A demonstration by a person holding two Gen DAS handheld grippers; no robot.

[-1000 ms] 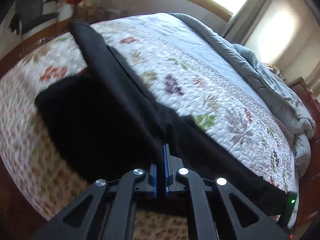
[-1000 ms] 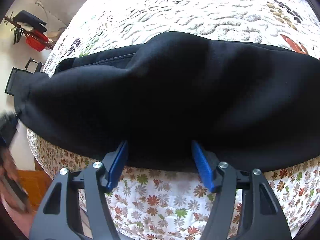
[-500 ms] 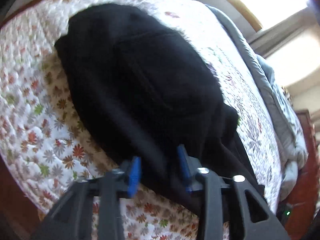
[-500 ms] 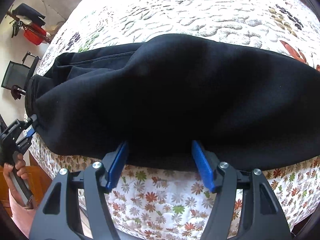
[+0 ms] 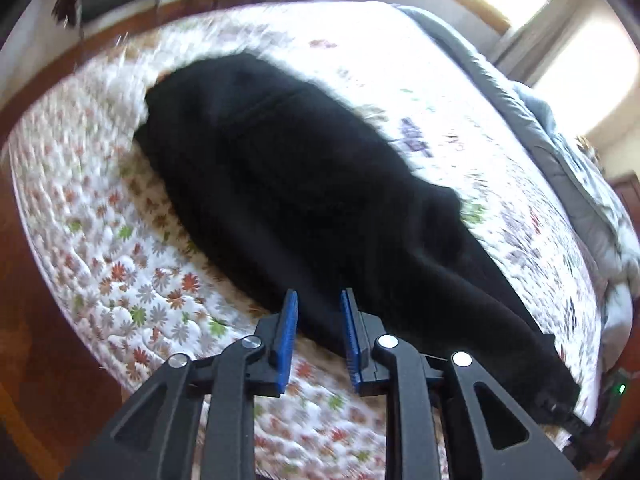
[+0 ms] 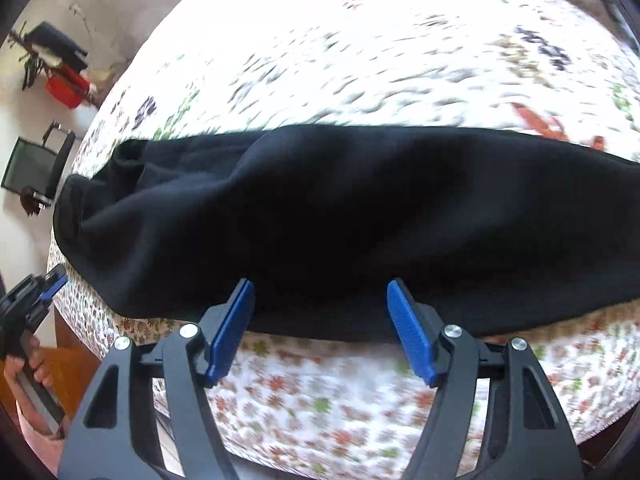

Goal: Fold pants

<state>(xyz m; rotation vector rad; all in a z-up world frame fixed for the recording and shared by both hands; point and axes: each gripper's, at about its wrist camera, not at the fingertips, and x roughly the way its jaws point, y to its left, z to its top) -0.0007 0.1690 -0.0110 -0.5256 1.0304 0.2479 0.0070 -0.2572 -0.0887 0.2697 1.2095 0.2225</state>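
Black pants (image 5: 300,184) lie folded lengthwise in a long band on the flowered quilt (image 5: 120,260), near the bed's edge. My left gripper (image 5: 319,294) hovers over the band's near edge. Its jaws are opening and the blue pads stand apart, pressing nothing. In the right wrist view the pants (image 6: 360,220) stretch across the frame. My right gripper (image 6: 320,283) hangs above their near hem, jaws wide and still opening a little, nothing held. The left gripper (image 6: 40,292) also shows at the far left, in a hand (image 6: 24,364).
A grey duvet (image 5: 560,152) is bunched along the bed's far side. Wooden floor (image 5: 40,340) runs below the mattress edge. A dark chair (image 6: 32,164) and a red item (image 6: 64,88) stand by the wall beyond the bed.
My left gripper was shut on the pants cloth a second ago; it has let go and opened. The cloth now lies flat on the quilt. The right gripper has risen slightly.
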